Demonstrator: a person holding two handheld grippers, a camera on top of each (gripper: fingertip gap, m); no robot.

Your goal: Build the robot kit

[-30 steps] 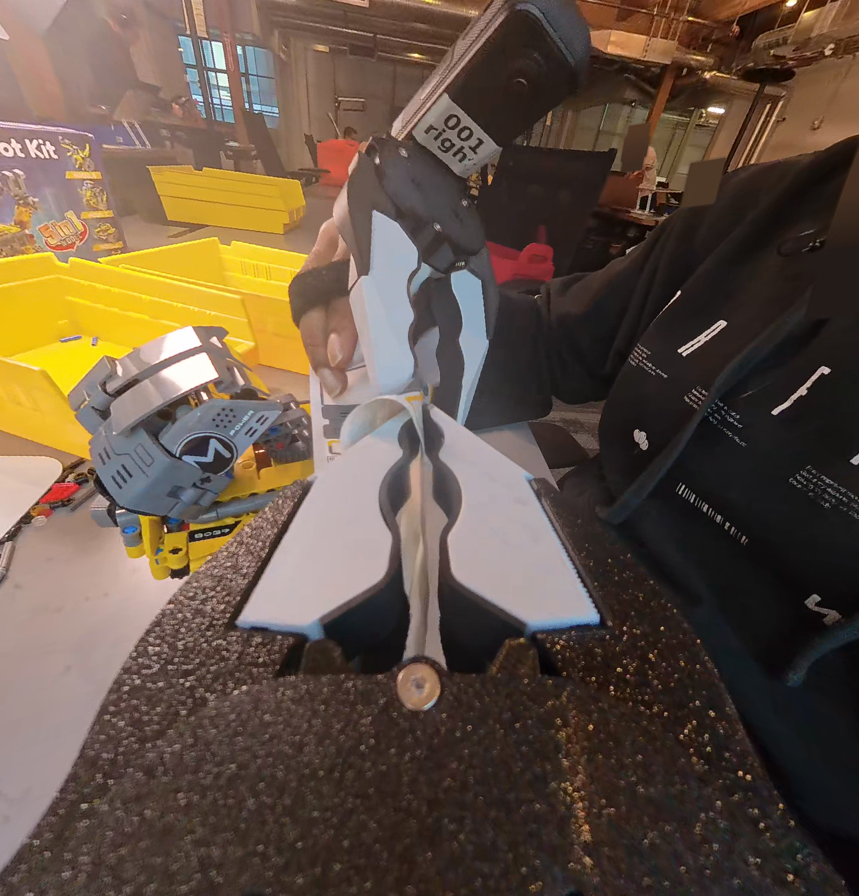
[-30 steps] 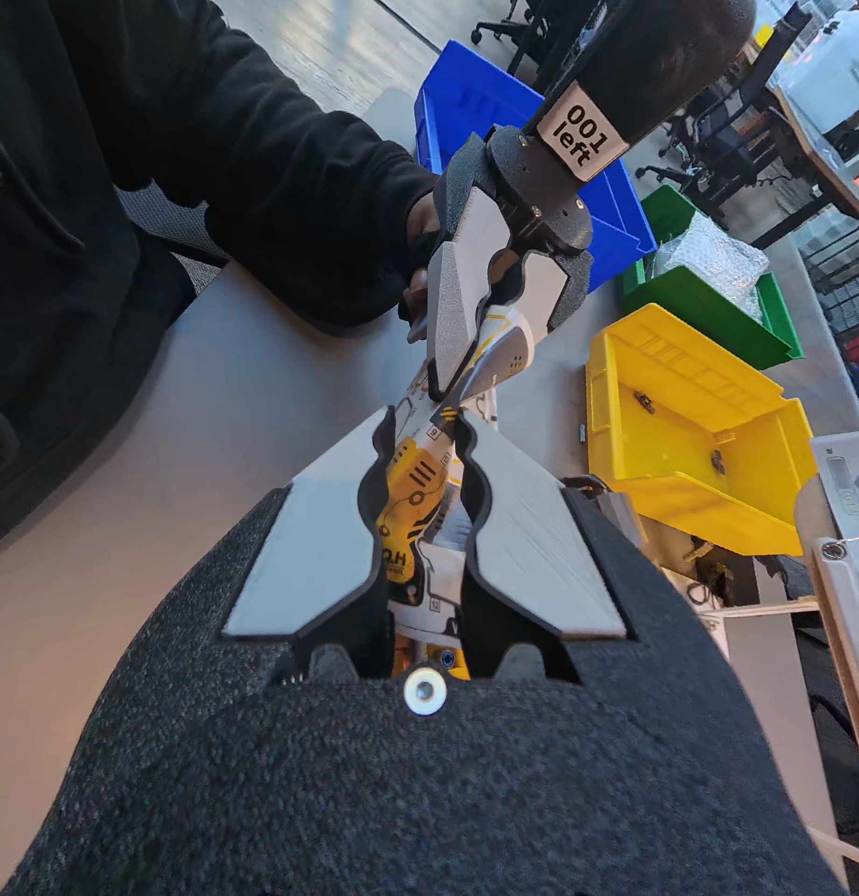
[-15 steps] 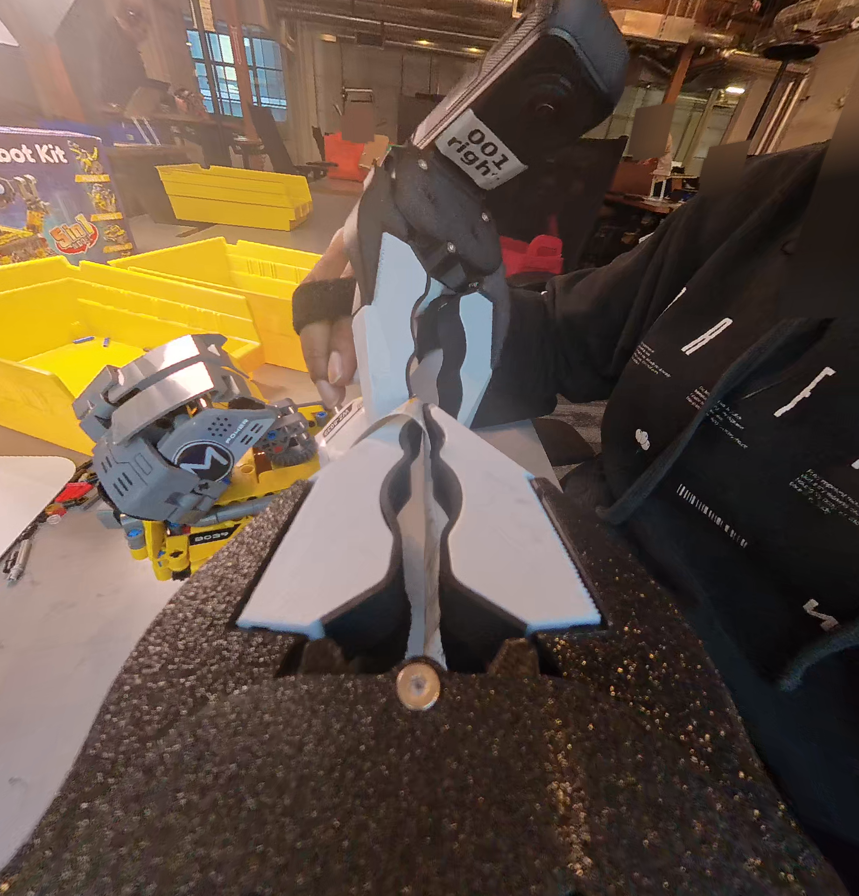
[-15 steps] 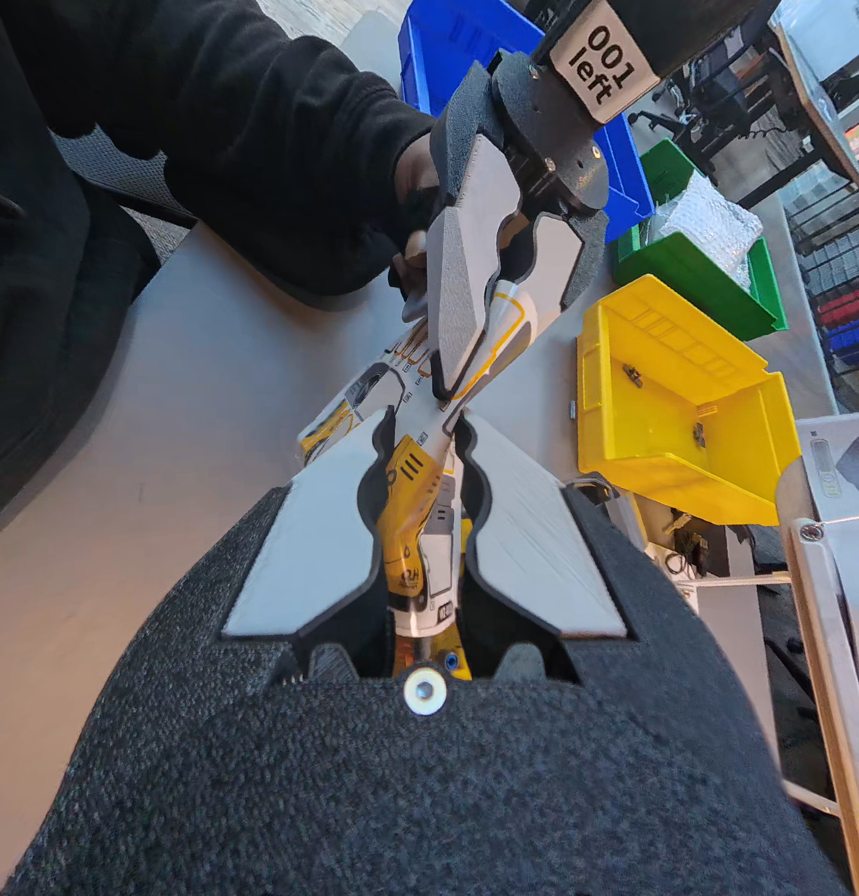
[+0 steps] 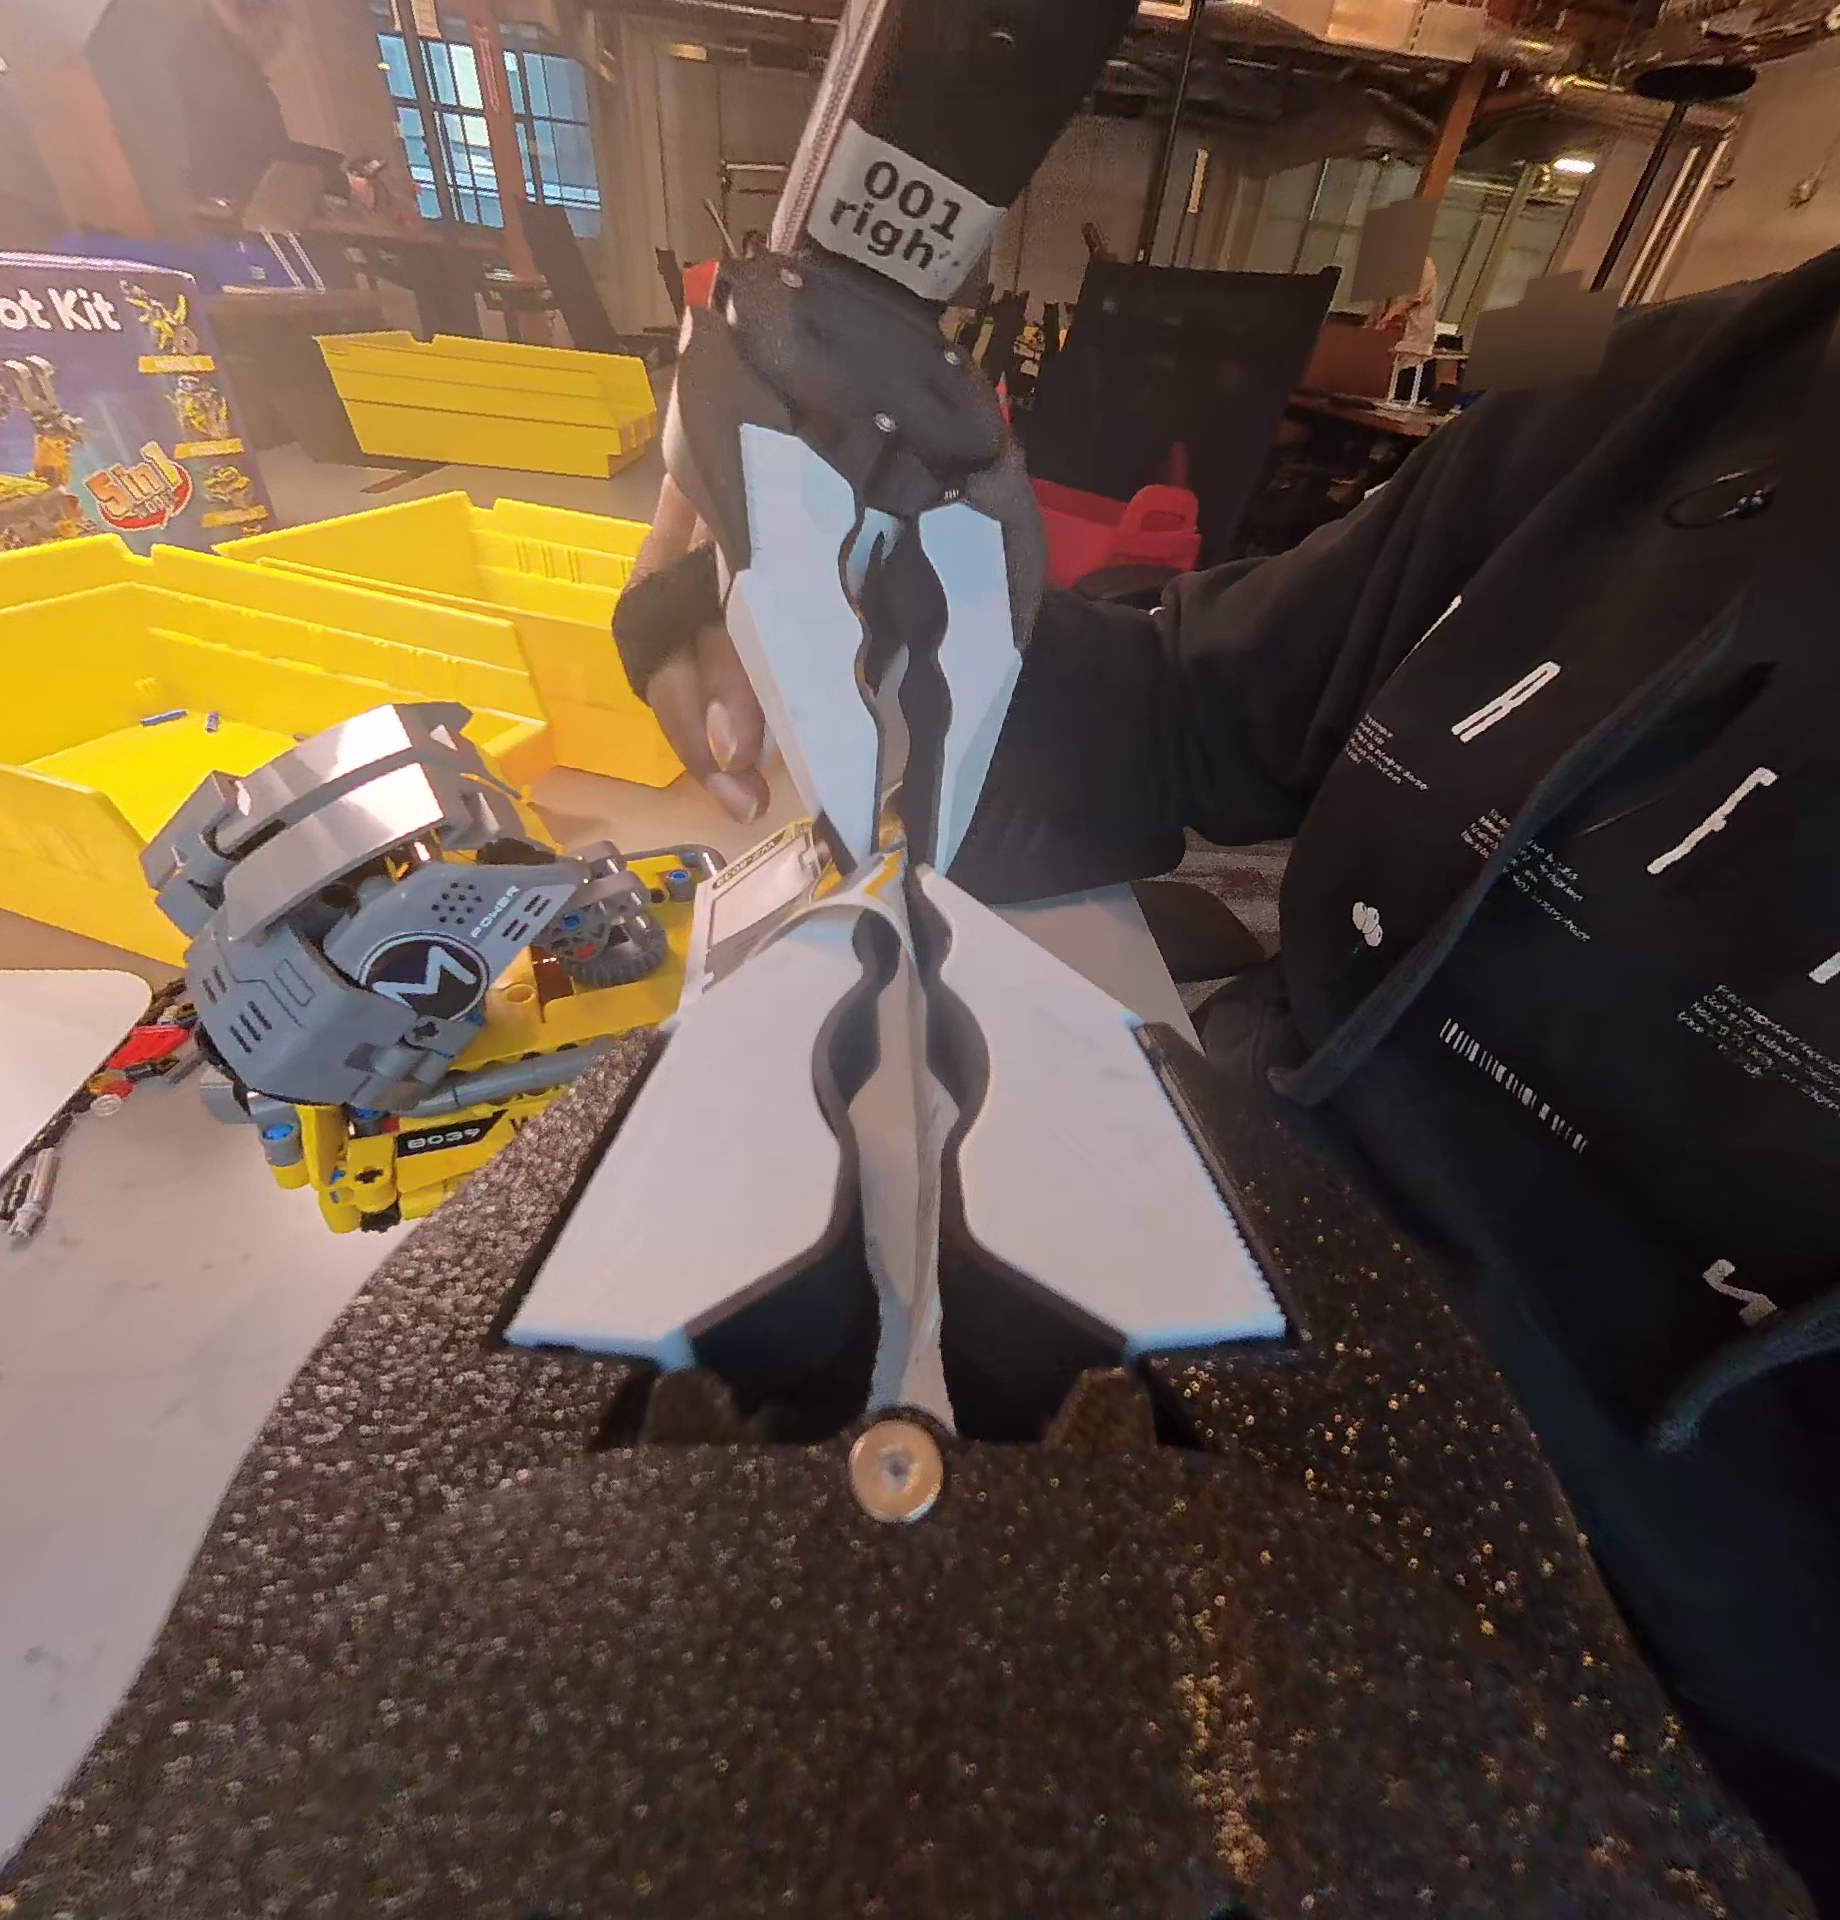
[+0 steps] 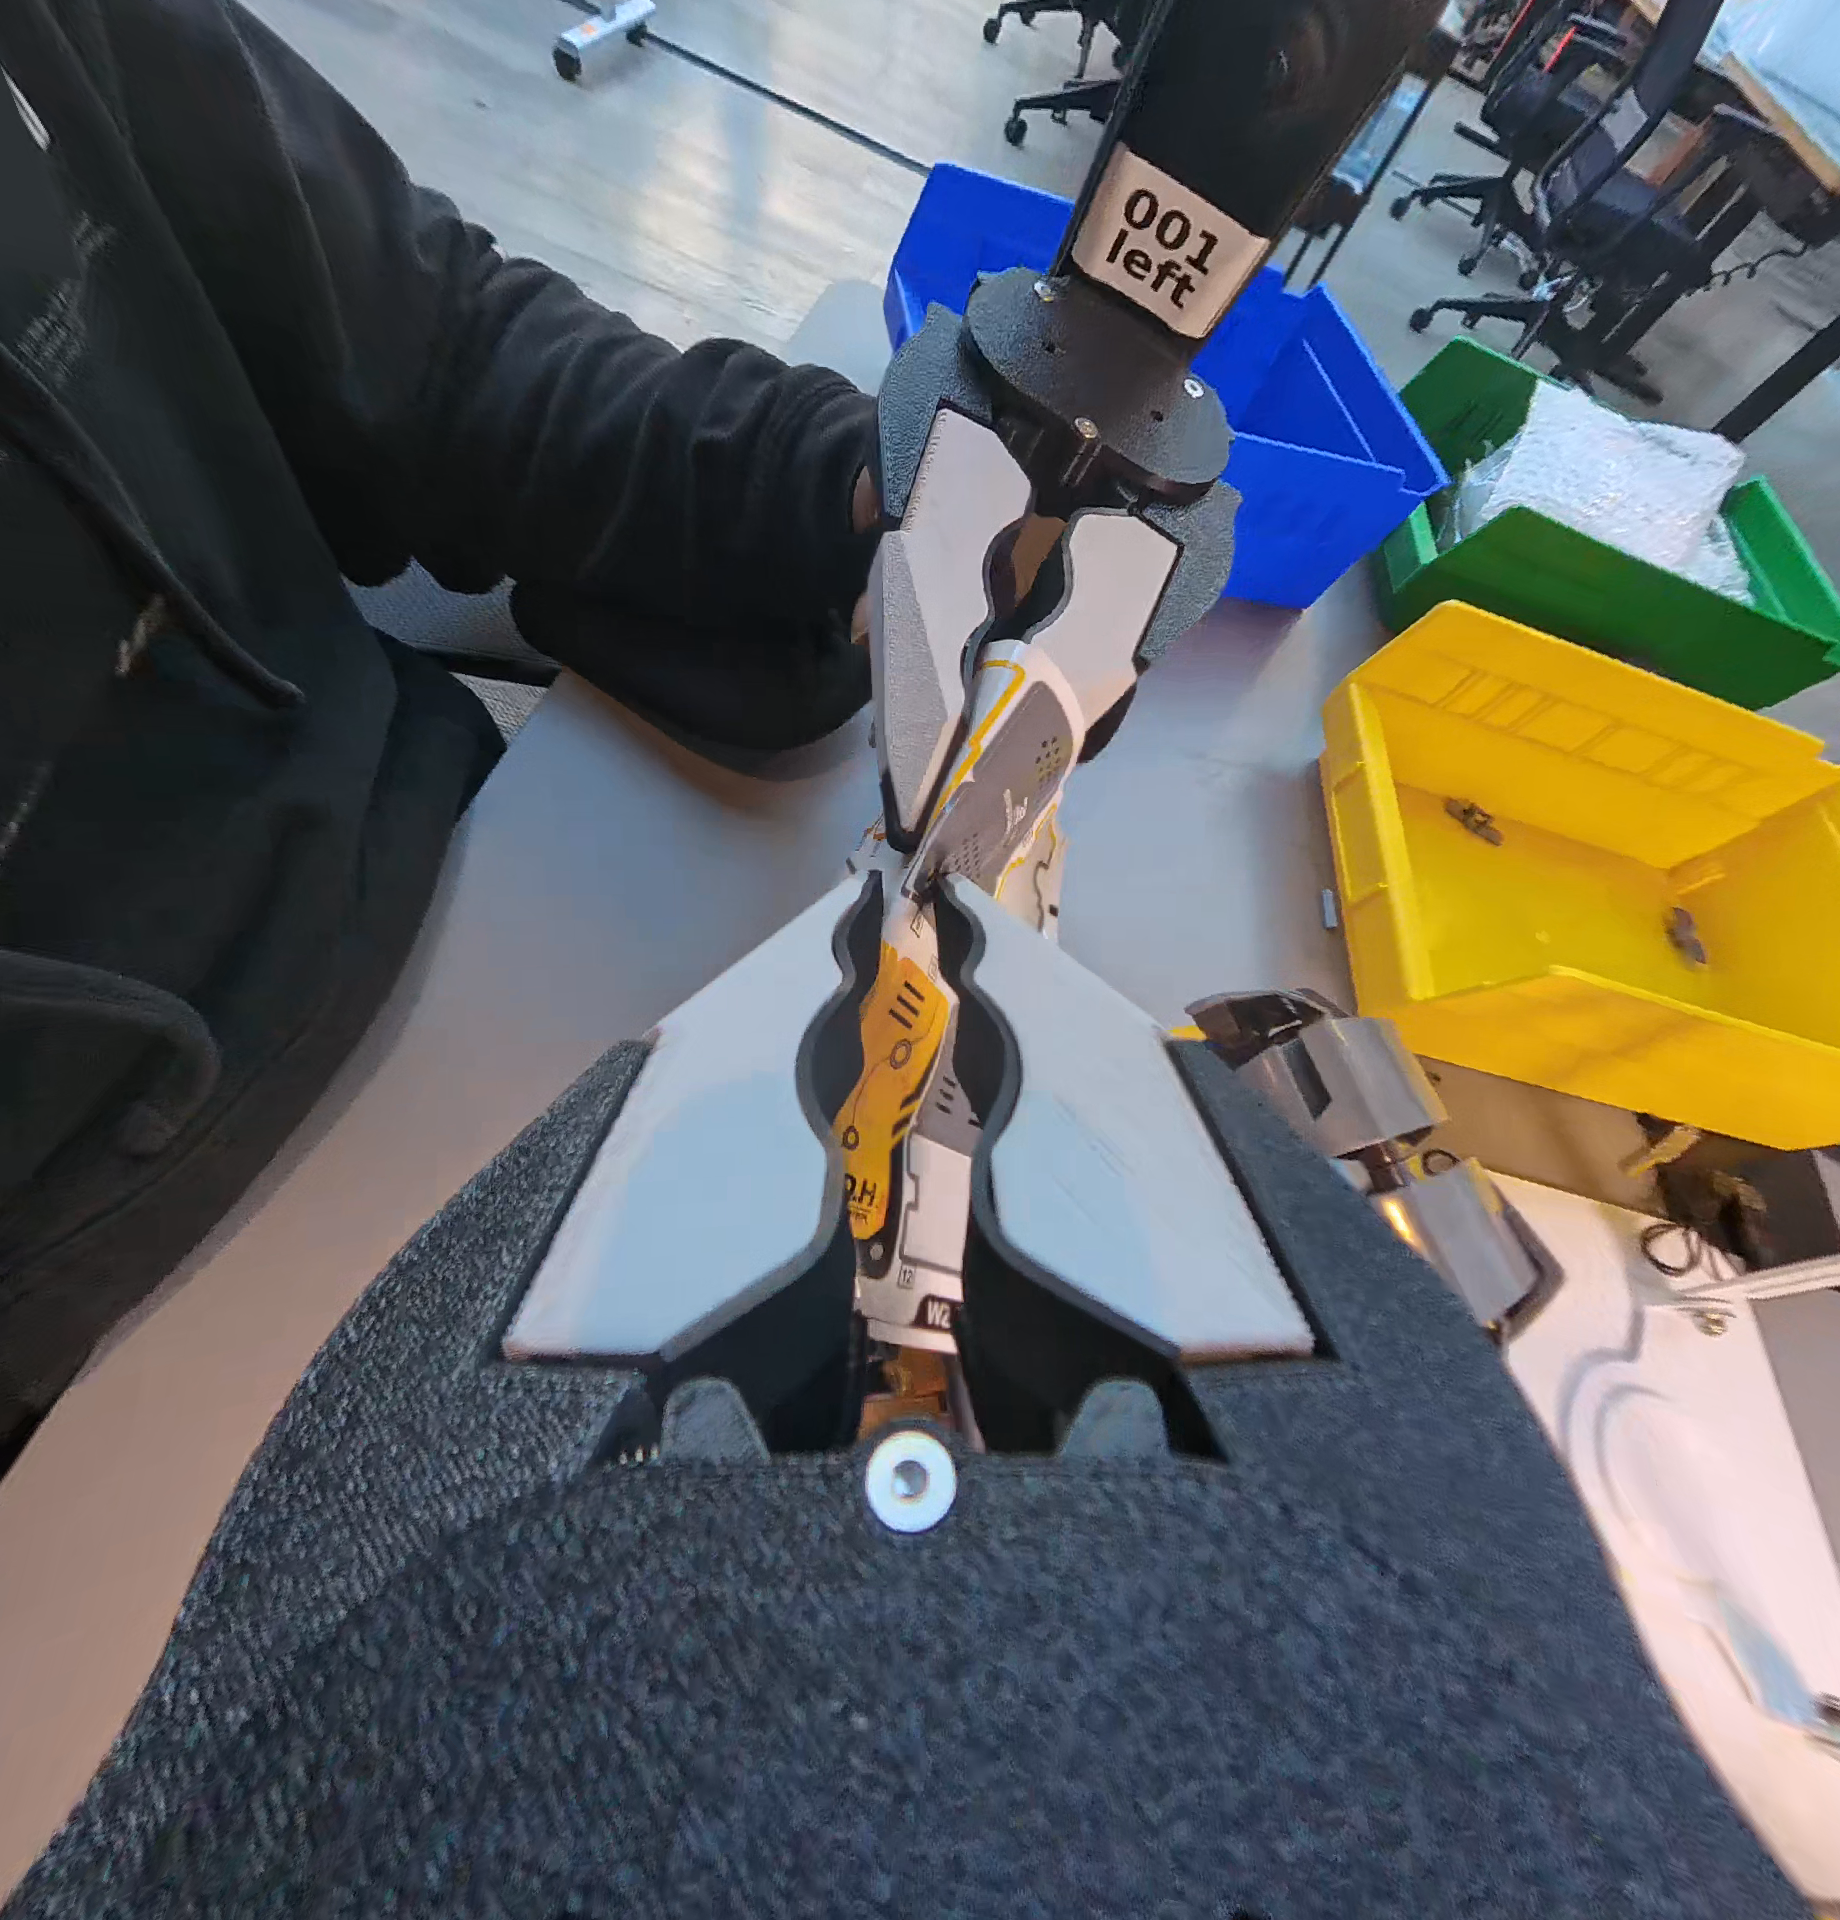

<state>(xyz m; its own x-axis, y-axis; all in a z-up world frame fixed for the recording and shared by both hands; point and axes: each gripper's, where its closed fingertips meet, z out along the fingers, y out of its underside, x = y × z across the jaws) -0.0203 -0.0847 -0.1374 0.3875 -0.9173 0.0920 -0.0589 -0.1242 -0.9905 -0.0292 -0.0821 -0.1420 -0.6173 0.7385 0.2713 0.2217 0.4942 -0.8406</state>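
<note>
A printed sheet, white with yellow and grey shapes (image 6: pixel 895 1060), is stretched between my two grippers above the grey table (image 6: pixel 604 935). My right gripper (image 6: pixel 911 896) is shut on one end of it. My left gripper (image 5: pixel 911 883) is shut on the other end, and the sheet (image 5: pixel 908 1195) shows edge-on between its jaws. The two grippers meet almost tip to tip: the right gripper (image 5: pixel 885 836) stands just beyond my left fingertips, and the left gripper (image 6: pixel 921 836) just beyond my right ones. A grey and yellow brick-built robot model (image 5: pixel 376 935) stands on the table to the left.
Yellow bins (image 5: pixel 272 644) and a printed box (image 5: pixel 74 405) stand behind the model. In the right wrist view a yellow bin (image 6: pixel 1570 883), a green bin (image 6: pixel 1602 613) and a blue bin (image 6: pixel 1311 457) lie ahead. A person in a black top (image 5: pixel 1518 831) sits close by. Left and right tips are no more than a few centimetres apart.
The curl in the sheet has been pulled flat and the sheet now runs straighter between the grippers. Both grippers have swung to face each other more squarely. Both stay shut.
</note>
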